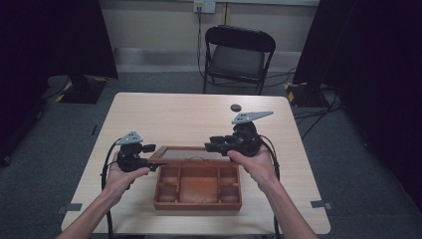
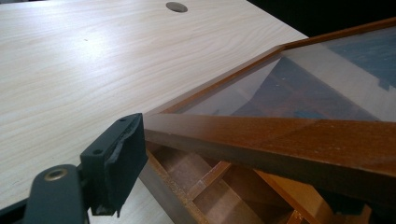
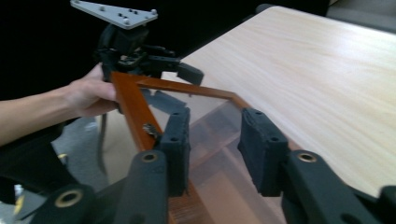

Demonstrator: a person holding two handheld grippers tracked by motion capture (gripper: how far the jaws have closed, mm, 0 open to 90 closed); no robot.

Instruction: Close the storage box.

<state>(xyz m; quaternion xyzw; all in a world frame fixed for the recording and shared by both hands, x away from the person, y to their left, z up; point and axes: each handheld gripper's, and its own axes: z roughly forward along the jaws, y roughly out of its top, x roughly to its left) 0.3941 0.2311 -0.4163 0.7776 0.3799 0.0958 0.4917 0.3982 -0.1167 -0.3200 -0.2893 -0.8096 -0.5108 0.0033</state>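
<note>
Nearest the person, a wooden box [image 1: 197,185] with small compartments sits on the front part of the table [image 1: 164,114], its glass-paned lid [image 1: 191,153] raised off the tray and tilted back.

The left hand [image 1: 119,172] comes in from the lower left with the forearm angled toward the box, and its left gripper [image 1: 149,163] points level to the right at the lid's left corner. In the left gripper view one black pad [image 2: 122,158] lies against the end of the lid's wooden frame [image 2: 280,140] — the other jaw sits below the frame at the picture's right edge, so the jaws grip the frame.

The right hand [image 1: 255,162] reaches in from the lower right, held higher, wrist bent so that the right gripper [image 1: 213,146] points left over the lid's far edge. In the right gripper view its two pads [image 3: 180,140] stand apart above the glass and the frame with a clear gap — open, touching nothing that can be made out.

Farther off, a round dark cap [image 1: 235,107] is set in the tabletop, and beyond the table stands a black folding chair [image 1: 239,55].
</note>
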